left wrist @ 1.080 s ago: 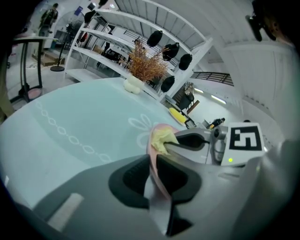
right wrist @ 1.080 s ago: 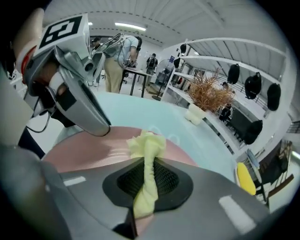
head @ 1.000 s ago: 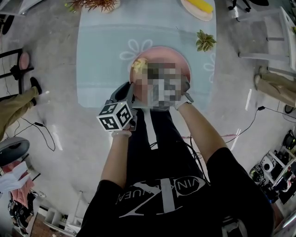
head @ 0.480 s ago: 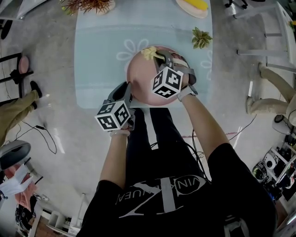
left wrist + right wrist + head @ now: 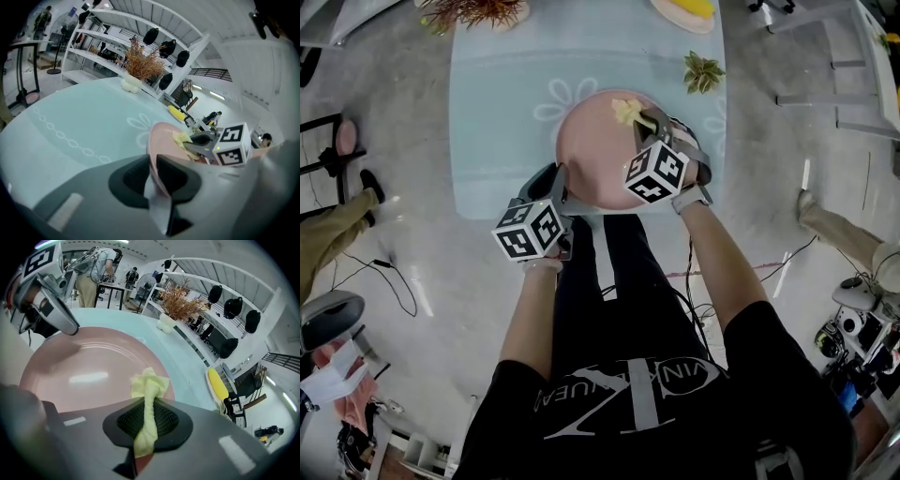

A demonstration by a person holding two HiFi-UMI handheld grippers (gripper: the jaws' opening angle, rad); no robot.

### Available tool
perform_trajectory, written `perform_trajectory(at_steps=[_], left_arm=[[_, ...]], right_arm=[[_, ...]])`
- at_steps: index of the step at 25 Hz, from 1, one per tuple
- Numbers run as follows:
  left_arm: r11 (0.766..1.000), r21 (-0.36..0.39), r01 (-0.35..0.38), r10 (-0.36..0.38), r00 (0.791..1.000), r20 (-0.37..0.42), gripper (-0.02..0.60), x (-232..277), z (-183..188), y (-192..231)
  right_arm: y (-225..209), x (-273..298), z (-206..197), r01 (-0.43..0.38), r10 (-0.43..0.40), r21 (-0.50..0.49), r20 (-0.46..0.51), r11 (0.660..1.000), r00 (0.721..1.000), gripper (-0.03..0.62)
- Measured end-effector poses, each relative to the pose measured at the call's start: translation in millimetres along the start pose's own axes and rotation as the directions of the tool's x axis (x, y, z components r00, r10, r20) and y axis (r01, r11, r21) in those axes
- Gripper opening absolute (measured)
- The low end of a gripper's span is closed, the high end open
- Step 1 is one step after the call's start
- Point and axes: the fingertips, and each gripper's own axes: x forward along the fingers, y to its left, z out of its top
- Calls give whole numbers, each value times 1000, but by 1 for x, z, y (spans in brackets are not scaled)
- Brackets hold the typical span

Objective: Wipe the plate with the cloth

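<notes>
A round pink plate (image 5: 595,150) is held above the near edge of the pale blue table (image 5: 506,94). My left gripper (image 5: 562,187) is shut on its near-left rim; the left gripper view shows the plate (image 5: 161,140) edge-on between the jaws. My right gripper (image 5: 649,120) is shut on a yellow cloth (image 5: 628,111), which rests on the plate's far right part. In the right gripper view the cloth (image 5: 149,394) runs out between the jaws onto the plate (image 5: 89,371), and the left gripper (image 5: 47,296) shows at the far rim.
A small green plant (image 5: 703,72) stands on the table right of the plate. A dried-flower vase (image 5: 478,9) and a yellow item on a dish (image 5: 689,11) sit at the far edge. Grey floor with cables lies around; white shelving (image 5: 117,51) stands beyond the table.
The right gripper with the cloth has swept from the plate's far left to its far right side. The left gripper has kept its hold on the rim.
</notes>
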Motion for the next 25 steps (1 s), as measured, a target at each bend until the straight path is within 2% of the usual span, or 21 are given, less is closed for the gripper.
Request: perform_trajectory(at_steps=[6, 14, 25], left_arm=[[1000, -3, 6, -6, 1000, -3, 0, 1, -1, 0], [1000, -5, 14, -14, 1000, -10, 0, 2, -2, 0], [999, -28, 16, -16, 1000, -10, 0, 3, -2, 1]], right_arm=[[11, -15, -24, -19, 23, 76, -42, 997, 999, 34], [42, -39, -44, -104, 117, 166, -71, 981, 991, 35], [102, -65, -32, -268, 287, 252, -42, 930, 957, 35]])
